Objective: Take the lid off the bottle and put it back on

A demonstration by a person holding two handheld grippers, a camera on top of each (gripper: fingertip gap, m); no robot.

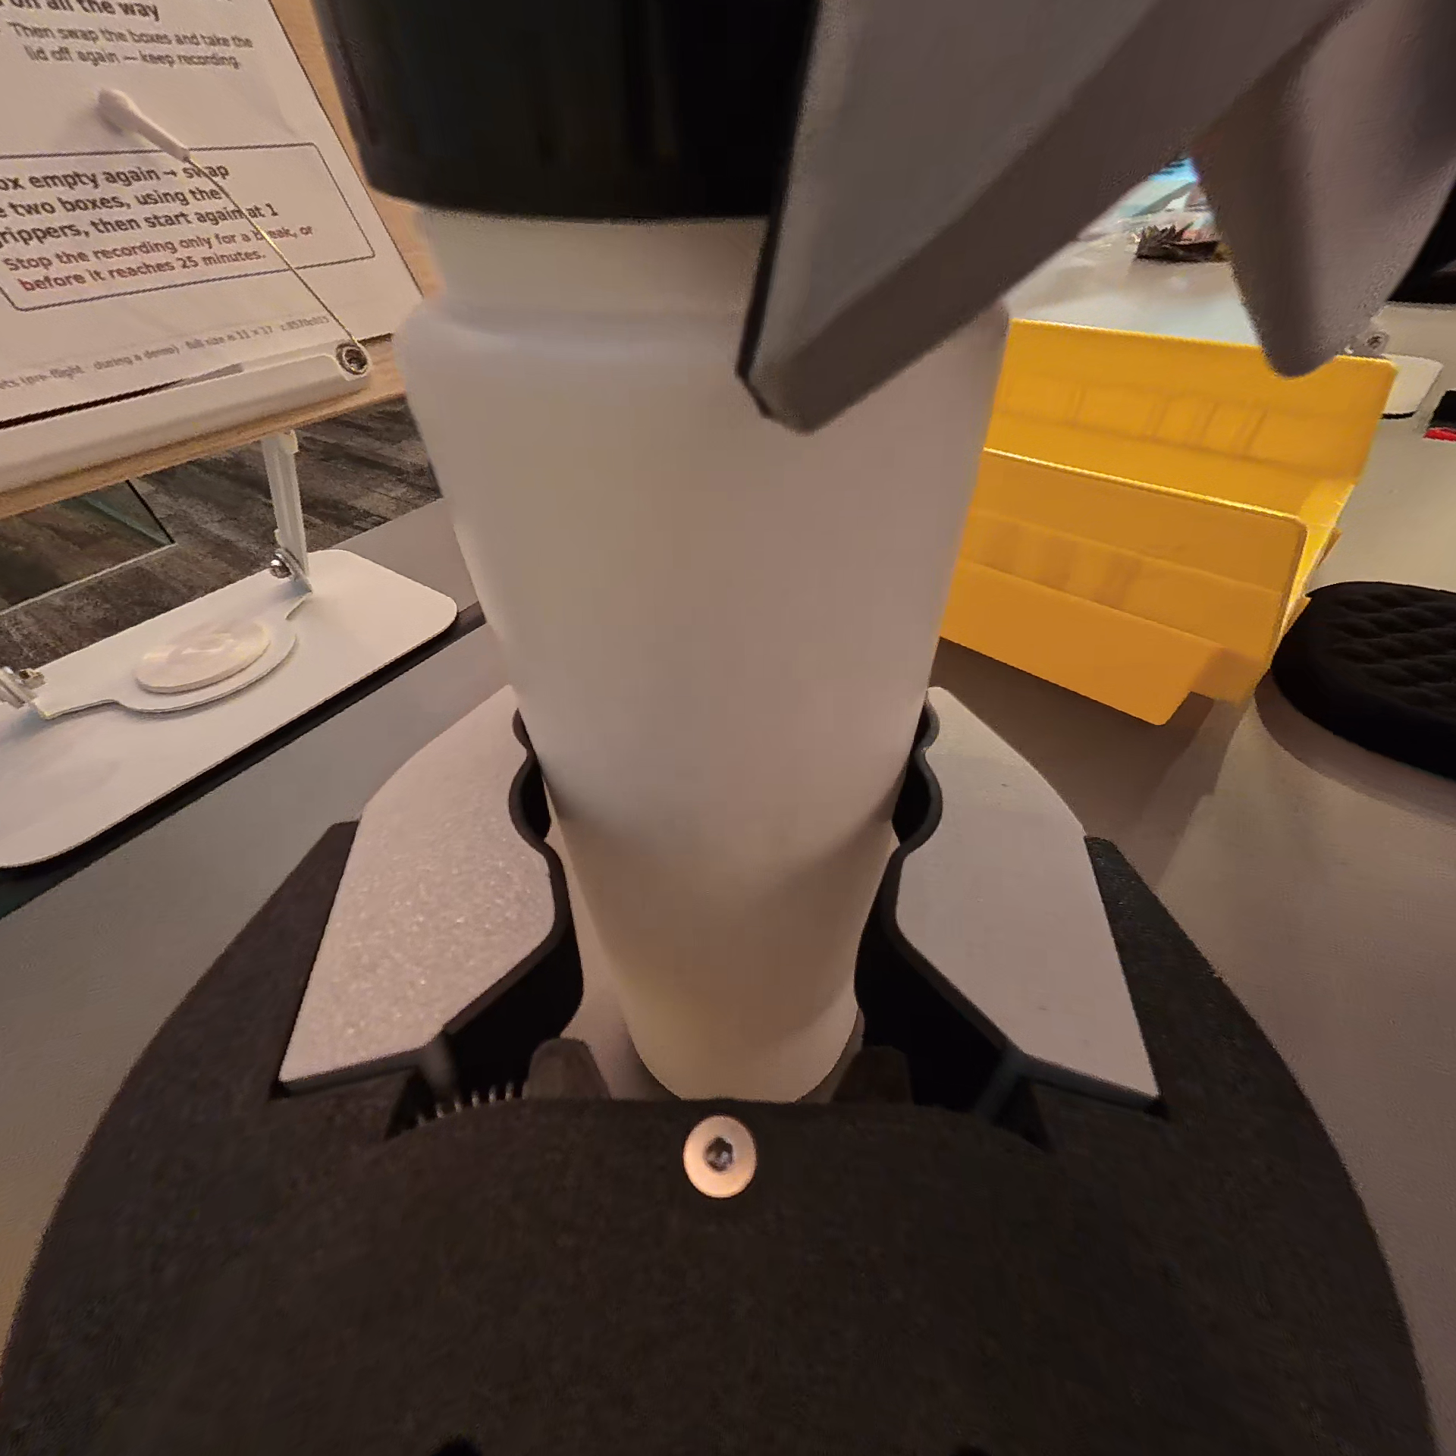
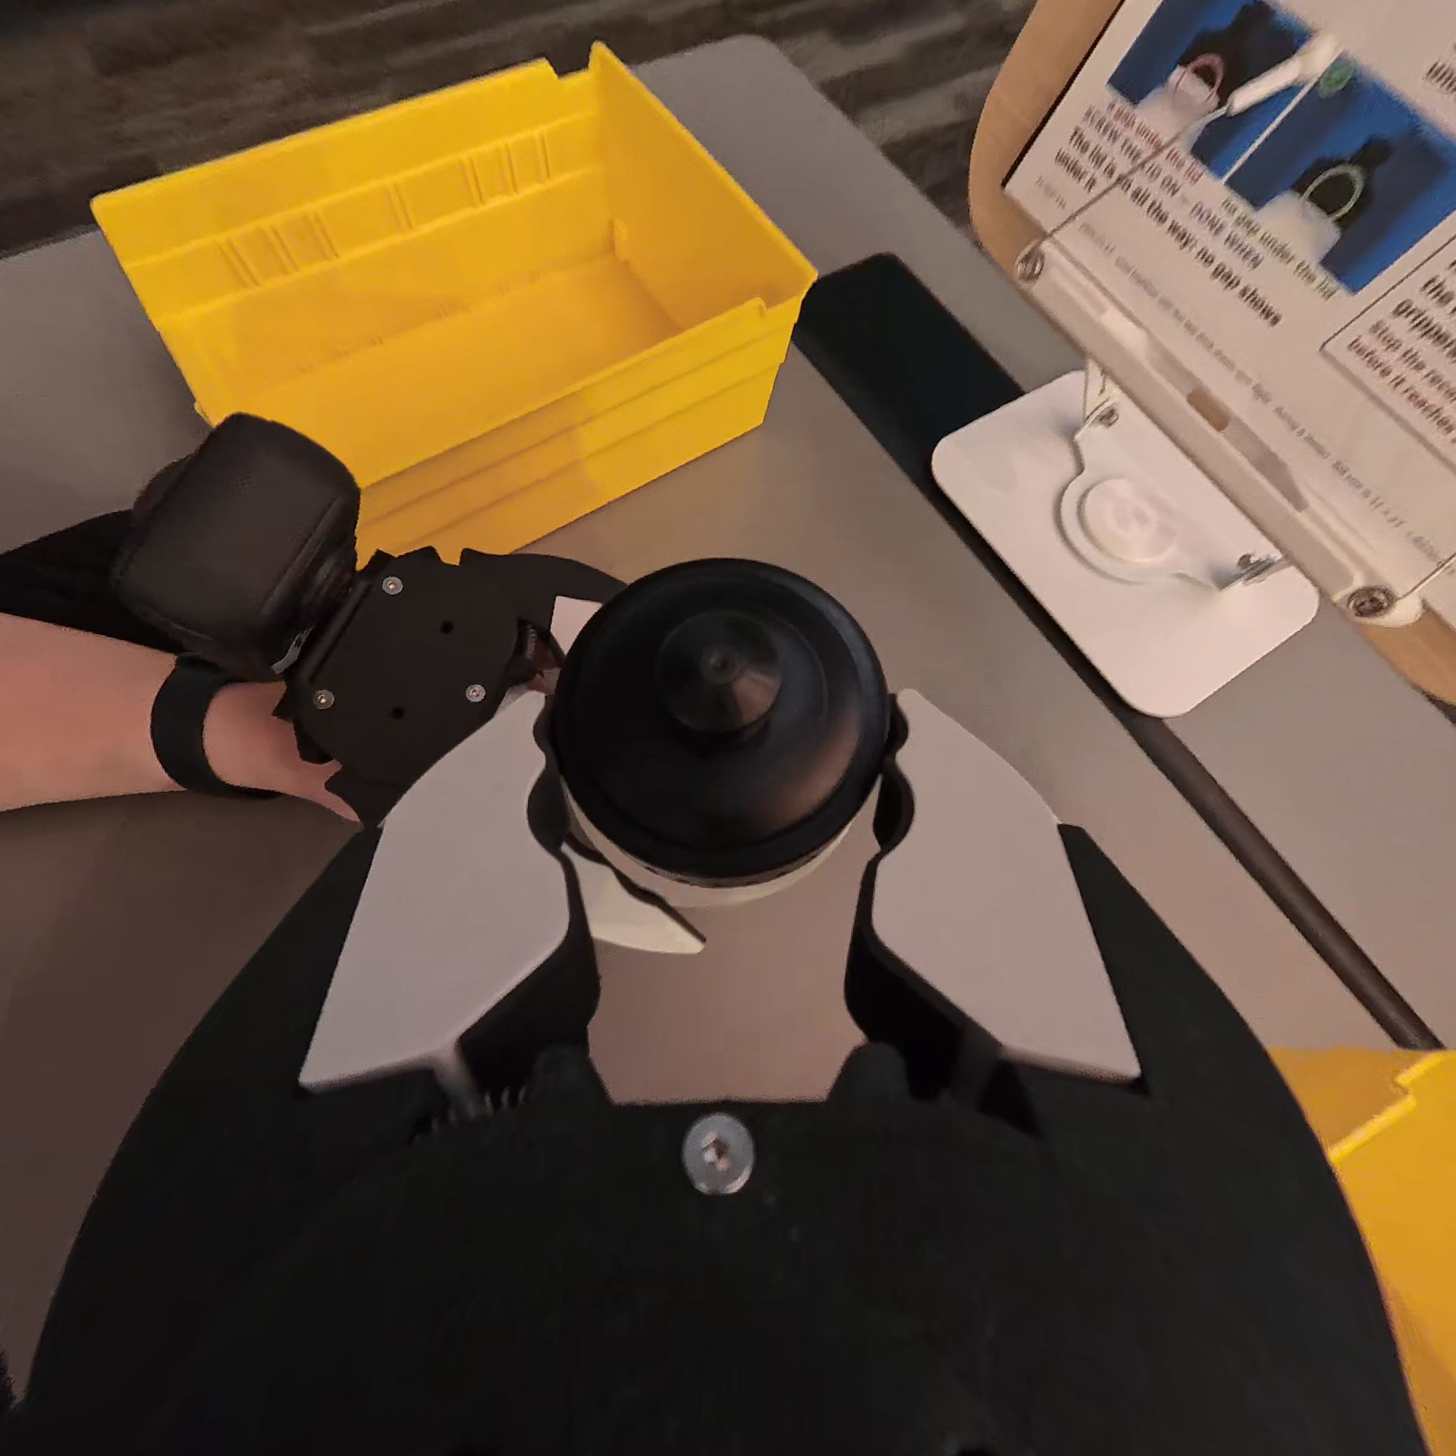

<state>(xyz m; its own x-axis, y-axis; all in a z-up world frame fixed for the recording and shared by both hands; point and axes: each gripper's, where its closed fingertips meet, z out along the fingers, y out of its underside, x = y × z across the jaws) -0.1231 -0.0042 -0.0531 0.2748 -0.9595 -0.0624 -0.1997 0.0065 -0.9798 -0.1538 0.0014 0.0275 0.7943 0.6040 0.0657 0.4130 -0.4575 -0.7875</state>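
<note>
Bottle [image 1: 709,591] count is one: a white plastic body with one black lid [image 2: 721,701] seated on its neck, standing on the grey surface [image 2: 788,512]. Your left claw [image 1: 721,796] is clamped around the bottle's lower body, and your right claw [image 2: 721,756] is closed on the lid's rim from above (its pale fingers [image 1: 906,236] cross the left wrist view and hide part of the lid). One whole yellow bin [image 2: 473,276] sits behind the bottle, and a corner of a second yellow bin [image 2: 1387,1166] shows at the right edge. One instruction sheet on a wooden board [image 2: 1261,236] rests on a white stand [image 2: 1119,544] nearby. A black mesh pad [image 1: 1379,670] lies beside the bin.
</note>
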